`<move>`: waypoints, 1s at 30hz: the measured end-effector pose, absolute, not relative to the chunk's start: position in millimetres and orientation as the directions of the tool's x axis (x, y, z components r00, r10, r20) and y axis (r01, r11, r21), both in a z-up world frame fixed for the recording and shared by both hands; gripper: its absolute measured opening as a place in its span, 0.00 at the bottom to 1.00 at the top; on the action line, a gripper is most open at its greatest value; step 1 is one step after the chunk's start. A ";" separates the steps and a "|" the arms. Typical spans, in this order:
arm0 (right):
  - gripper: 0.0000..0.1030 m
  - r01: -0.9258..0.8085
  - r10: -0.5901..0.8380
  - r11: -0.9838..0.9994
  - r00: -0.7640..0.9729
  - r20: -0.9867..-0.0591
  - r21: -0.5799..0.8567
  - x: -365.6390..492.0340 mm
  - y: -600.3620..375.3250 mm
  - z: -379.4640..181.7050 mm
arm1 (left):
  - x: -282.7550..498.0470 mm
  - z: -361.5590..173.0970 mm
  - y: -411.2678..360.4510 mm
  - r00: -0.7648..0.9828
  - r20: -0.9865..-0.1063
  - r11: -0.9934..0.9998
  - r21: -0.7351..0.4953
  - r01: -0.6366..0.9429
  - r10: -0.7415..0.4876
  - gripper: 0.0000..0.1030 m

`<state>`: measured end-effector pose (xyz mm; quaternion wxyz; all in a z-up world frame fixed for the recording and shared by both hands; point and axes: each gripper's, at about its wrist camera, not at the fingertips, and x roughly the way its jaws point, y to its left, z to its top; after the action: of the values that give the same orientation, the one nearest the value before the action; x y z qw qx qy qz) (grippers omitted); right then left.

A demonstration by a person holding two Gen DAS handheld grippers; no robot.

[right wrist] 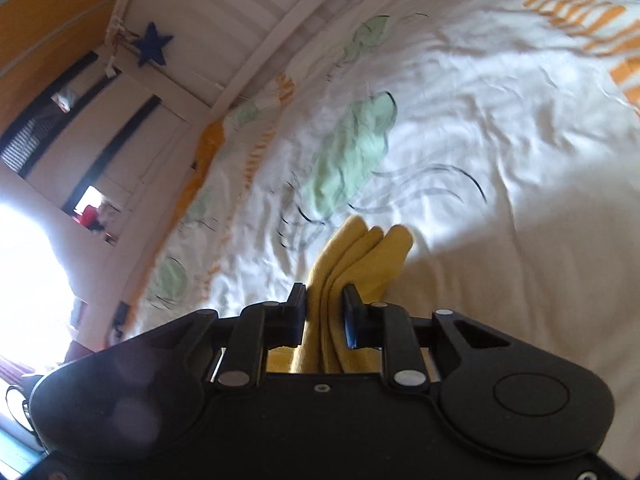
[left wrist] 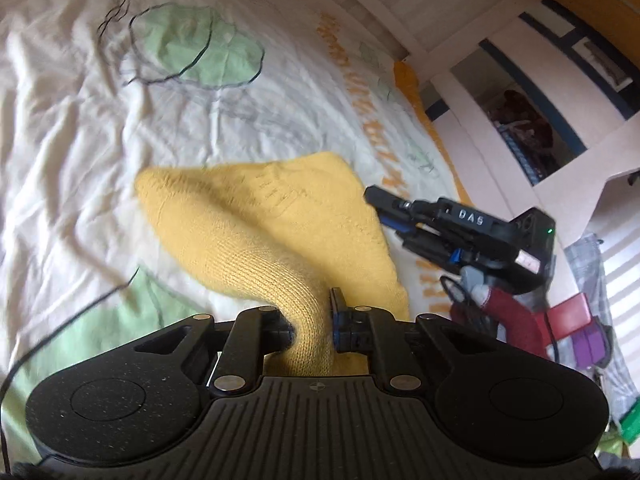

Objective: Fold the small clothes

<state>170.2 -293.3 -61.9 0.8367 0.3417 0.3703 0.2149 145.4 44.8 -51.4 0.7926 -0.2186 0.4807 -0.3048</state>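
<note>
A small yellow knitted garment (left wrist: 264, 216) hangs lifted above the white bed cover (left wrist: 72, 120). My left gripper (left wrist: 310, 320) is shut on one bunched end of it, and the cloth stretches away from the jaws. My right gripper (left wrist: 384, 204) shows at the right of the left wrist view, at the garment's far right edge. In the right wrist view my right gripper (right wrist: 324, 304) is shut on several folded layers of the yellow garment (right wrist: 360, 256), which stick out past the fingers.
The bed cover (right wrist: 500, 128) has green blotches, dark line drawings and orange lettering. A white slatted bed frame (left wrist: 440, 4) and white shelving (left wrist: 532, 128) stand beyond the bed. Red and purple items (left wrist: 568, 320) lie on the floor at the right.
</note>
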 end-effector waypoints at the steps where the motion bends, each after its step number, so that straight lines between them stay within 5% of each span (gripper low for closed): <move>1: 0.31 -0.090 0.575 0.713 0.643 -0.506 0.695 164.0 -289.9 -66.0 | 135.8 -64.7 47.7 0.336 -0.664 0.743 -0.624 0.243 -0.668 0.13; 5: 0.48 -0.016 0.439 0.805 0.690 -0.576 0.593 140.2 -293.3 -76.1 | 102.6 -107.1 52.2 0.308 -0.744 0.803 -0.576 0.153 -0.593 0.19; 9: 0.55 -0.024 0.394 0.835 0.723 -0.568 0.549 120.5 -298.8 -68.4 | 89.1 -104.4 62.9 0.372 -0.712 0.792 -0.596 0.130 -0.596 0.26; 13: 0.76 -0.081 0.434 0.838 0.699 -0.569 0.540 111.9 -292.0 -62.7 | 92.9 -79.5 67.5 0.470 -0.686 0.821 -0.540 0.183 -0.556 0.31; 19: 0.83 -0.084 0.470 0.824 0.653 -0.594 0.560 90.6 -284.5 -77.9 | 128.1 -60.7 81.3 0.578 -0.621 0.819 -0.553 0.155 -0.529 0.60; 30: 0.84 -0.080 0.551 0.779 0.560 -0.619 0.621 57.2 -280.9 -99.1 | 207.2 -115.5 82.0 0.452 -0.664 0.743 -0.669 -0.003 -0.596 0.61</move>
<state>57.2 -280.9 -99.1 0.8397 0.2740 0.4297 0.1876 207.2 82.0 -115.5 0.7953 -0.3061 0.4889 -0.1864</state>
